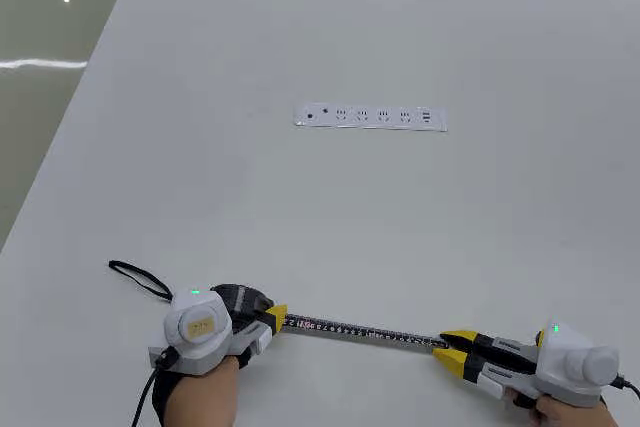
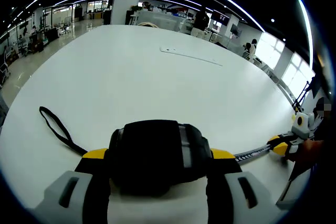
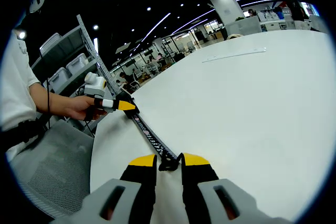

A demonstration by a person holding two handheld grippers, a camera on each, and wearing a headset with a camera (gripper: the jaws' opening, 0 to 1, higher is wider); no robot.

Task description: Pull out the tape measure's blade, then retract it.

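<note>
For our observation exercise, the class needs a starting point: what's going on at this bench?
A person works two handheld grippers. The left gripper clamps the black tape measure, while the right gripper pinches the tip of the blade. The blade is drawn out between them, low over the white table. A power strip lies farther back.

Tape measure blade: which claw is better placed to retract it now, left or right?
Right, probably. The right claw pinches the end of the blade, which is pulled out; the left claw clamps the case. Moving right toward the case should feed the blade back.
</note>
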